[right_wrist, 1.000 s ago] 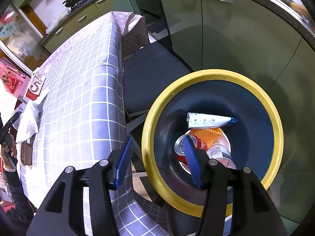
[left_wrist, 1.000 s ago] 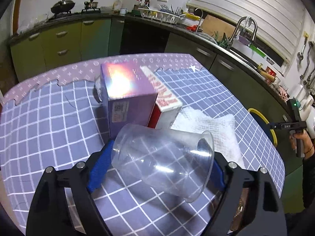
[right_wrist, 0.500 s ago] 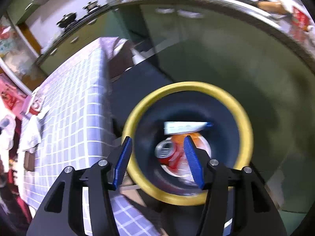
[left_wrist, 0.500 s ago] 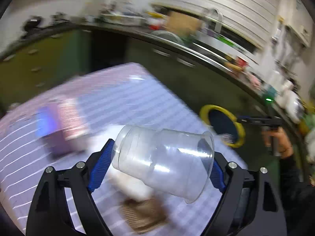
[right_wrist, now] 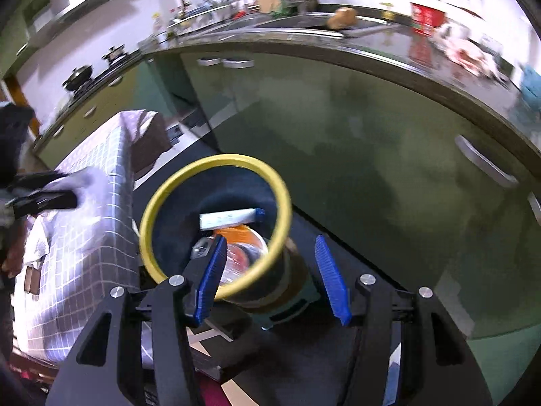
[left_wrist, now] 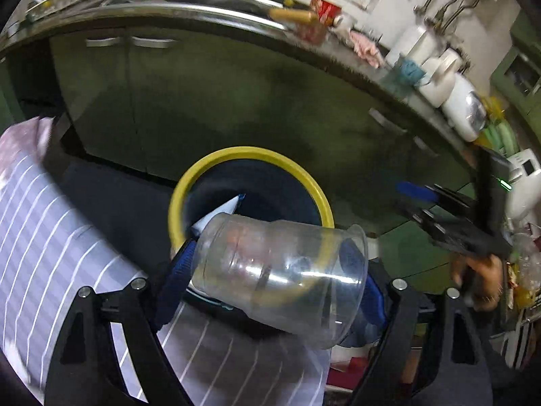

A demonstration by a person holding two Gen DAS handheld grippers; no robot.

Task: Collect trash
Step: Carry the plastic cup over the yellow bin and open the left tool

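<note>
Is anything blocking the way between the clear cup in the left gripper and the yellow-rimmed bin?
Nothing visible does. The clear plastic cup, clamped sideways in the left gripper, hangs near the bin, whose mouth is uncovered. The right gripper is empty, off to one side.

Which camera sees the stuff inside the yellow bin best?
The right wrist view: it looks down into the bin, showing a white tube and other trash. In the left wrist view, the clear cup hides most of it.
</note>
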